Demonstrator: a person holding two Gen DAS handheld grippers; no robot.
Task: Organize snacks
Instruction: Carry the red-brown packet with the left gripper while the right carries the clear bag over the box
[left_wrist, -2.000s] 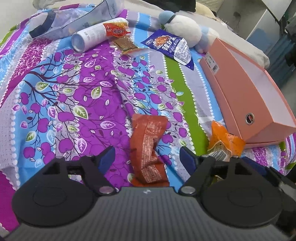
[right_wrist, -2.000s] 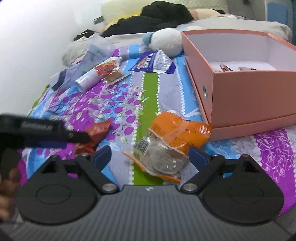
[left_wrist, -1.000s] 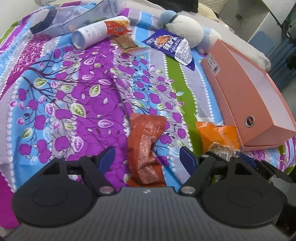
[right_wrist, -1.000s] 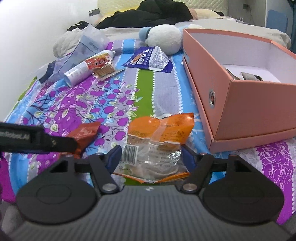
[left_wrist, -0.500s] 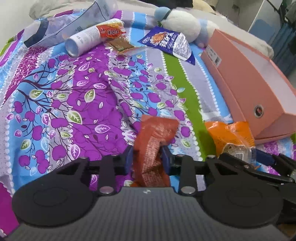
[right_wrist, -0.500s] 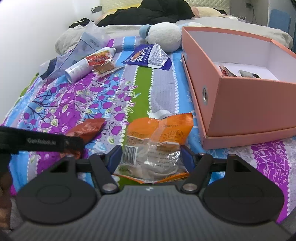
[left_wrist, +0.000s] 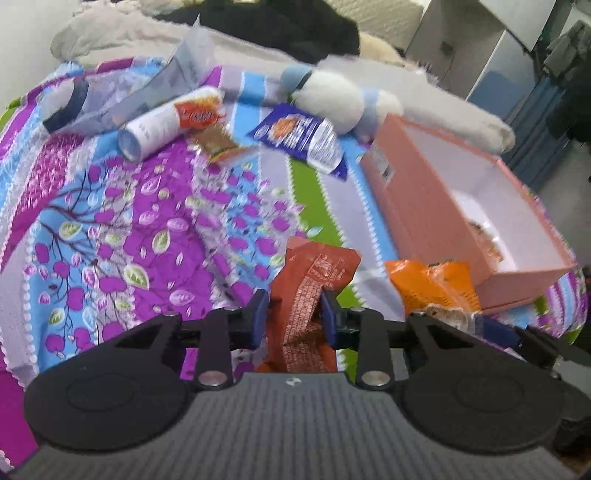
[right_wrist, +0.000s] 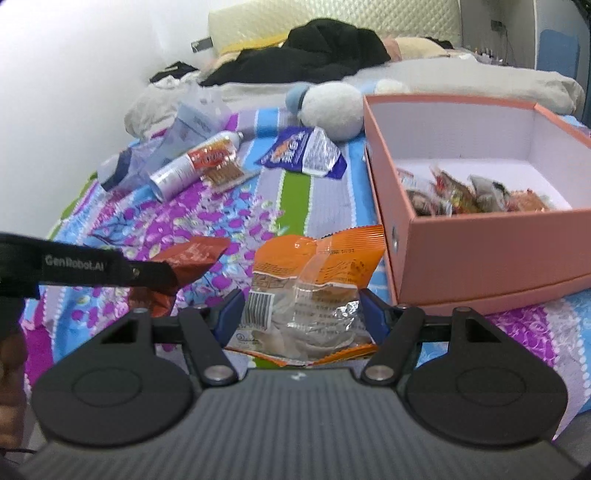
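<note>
Step in hand: both snack packets gripped and carried clear of the bed, judged to be the transfer phase toward the pink box.
Left tool: clamped on the red-brown packet, pads pressing its crinkled middle so the film pinches into a waist.
Right tool: clamped on the orange packet, jaws standing wide because the bag is broad and puffed.
Red-brown packet, position: upright between the left pads, top edge flaring above them, just left of the orange packet in the left wrist view.
Orange packet, position: between the right pads, near the box's front corner, not yet over the rim.
Pink box: rigid card, rectangular, open top, pale lining; several wrapped snacks already lie on its floor.
Next move, judged: carry each packet above the rim, then part the pads over a bare patch of the floor; the near wall must be cleared first.
Bedspread: soft quilted cloth, purple leaf print with blue, green and grey stripes.
Still loose: blue foil packet, glossy and flat; white cylindrical can, lying on its side; small brown snack bar beside the can.
Plush toy: white, rounded, fuzzy, behind the blue foil packet.
</note>
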